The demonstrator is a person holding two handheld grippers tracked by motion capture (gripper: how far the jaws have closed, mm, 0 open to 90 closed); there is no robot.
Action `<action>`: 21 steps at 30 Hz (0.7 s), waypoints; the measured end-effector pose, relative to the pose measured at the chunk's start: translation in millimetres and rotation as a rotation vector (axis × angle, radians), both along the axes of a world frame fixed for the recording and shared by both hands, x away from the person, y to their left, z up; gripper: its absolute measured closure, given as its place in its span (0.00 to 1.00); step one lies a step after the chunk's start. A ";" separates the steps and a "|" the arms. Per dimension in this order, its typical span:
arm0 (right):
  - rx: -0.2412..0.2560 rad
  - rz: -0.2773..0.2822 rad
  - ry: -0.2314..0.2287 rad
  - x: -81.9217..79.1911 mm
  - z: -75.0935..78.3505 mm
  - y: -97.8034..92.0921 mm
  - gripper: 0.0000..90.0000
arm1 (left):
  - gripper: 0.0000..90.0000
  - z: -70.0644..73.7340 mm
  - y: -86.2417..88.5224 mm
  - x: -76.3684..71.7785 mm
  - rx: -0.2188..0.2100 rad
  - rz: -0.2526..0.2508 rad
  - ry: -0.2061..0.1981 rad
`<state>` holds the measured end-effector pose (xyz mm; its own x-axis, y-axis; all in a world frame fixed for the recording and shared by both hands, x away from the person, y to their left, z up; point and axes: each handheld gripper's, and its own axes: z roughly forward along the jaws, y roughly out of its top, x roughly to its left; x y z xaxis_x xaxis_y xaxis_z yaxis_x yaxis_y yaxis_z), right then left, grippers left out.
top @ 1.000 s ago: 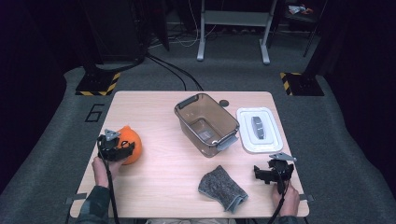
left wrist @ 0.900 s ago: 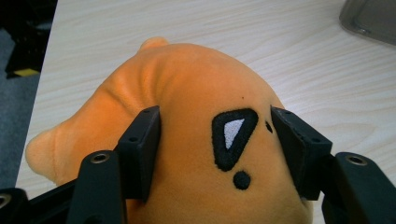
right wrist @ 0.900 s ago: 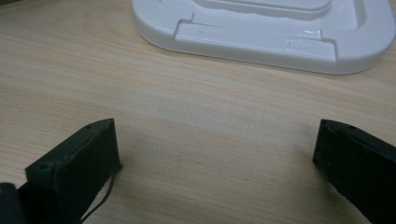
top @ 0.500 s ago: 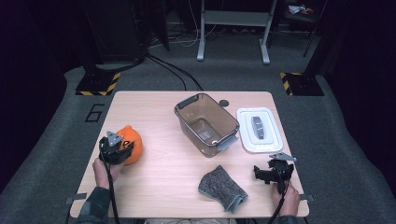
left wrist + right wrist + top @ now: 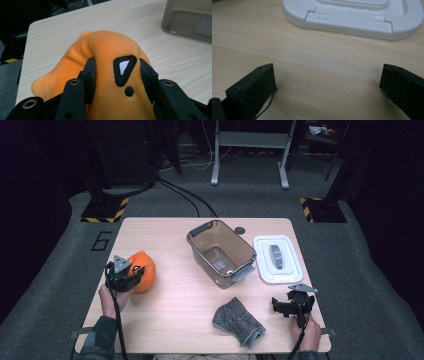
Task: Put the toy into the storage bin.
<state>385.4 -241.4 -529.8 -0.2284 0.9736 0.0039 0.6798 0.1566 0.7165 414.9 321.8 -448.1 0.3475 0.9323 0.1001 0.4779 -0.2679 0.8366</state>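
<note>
An orange plush toy [image 5: 143, 270] lies at the table's left side. My left gripper [image 5: 131, 272] is shut on it; in the left gripper view both jaws press into the orange plush toy [image 5: 110, 82], beside its black triangle mark. My right gripper [image 5: 291, 304] rests near the table's front right, open, its jaws wide apart over bare wood [image 5: 327, 82]. A clear grey plastic box [image 5: 220, 253] stands at the table's middle, empty. Its white lid [image 5: 278, 259] lies flat to the right of it, and the same white lid [image 5: 354, 15] fills the top of the right gripper view.
A folded grey cloth [image 5: 238, 322] lies near the front edge, left of my right gripper. A small dark disc [image 5: 240, 230] sits behind the box. The wooden table [image 5: 175, 300] is bare between the plush and the cloth. Stands and cables lie on the floor beyond.
The left gripper has edged slightly right onto the plush. The right gripper has not moved.
</note>
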 end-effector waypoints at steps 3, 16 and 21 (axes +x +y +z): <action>0.000 0.000 -0.001 0.0 0.0 0.0 0.00 | 0.66 5.0 -3.5 1.3 0.000 -0.005 -0.012; 0.006 0.003 0.001 0.4 0.1 0.1 0.00 | 0.65 33.5 -14.7 3.2 0.010 -0.059 -0.042; 0.005 0.005 -0.002 0.6 0.0 0.0 0.00 | 0.65 43.3 -20.8 7.6 0.017 -0.080 -0.054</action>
